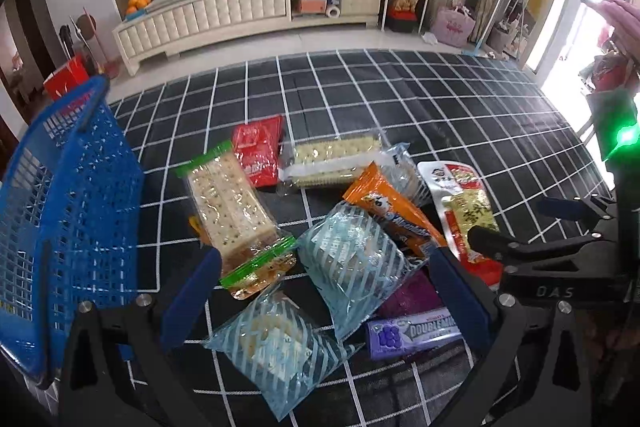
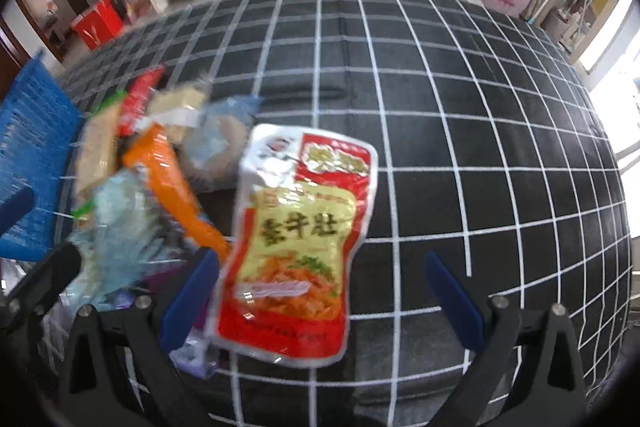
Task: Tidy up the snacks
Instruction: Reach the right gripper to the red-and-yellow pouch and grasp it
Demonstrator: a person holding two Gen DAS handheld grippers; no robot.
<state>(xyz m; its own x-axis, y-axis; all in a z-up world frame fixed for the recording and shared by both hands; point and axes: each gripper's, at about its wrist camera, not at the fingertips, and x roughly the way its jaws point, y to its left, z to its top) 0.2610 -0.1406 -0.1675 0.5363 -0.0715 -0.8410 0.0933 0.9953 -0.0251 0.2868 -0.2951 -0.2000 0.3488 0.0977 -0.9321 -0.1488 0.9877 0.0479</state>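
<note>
A blue basket point(image 1: 60, 211) stands at the far left of the tabletop point(image 1: 400, 99), which wears a black cloth with a white grid. Just right of the basket lies the snack pile. Nearest the basket is a long cracker pack with green ends point(image 1: 236, 215), and beyond it, farther from the basket, a red packet point(image 1: 258, 151) and a clear pack of pale crackers point(image 1: 332, 157). To the right again sit two striped light-blue packets, one point(image 1: 352, 259) above the other point(image 1: 276, 343), then an orange wrapper point(image 1: 396, 215) leaning across the pile and a purple gum pack point(image 1: 416, 333) at its near edge. The left gripper point(image 1: 326, 291) hovers over these packets, its jaws spread wide and holding nothing.

At the pile's right edge, farthest from the basket, lies a red and yellow pouch point(image 2: 296, 243) flat on the cloth. The right gripper point(image 2: 320, 291) hangs over it with jaws released and wide apart; the pouch's lower end lies between the blue fingers point(image 2: 454, 301), close to the left one, though whether it touches cannot be told. In the left wrist view that gripper's dark finger overlaps the pouch. The pile on the right wrist view's left side is blurred.
</note>
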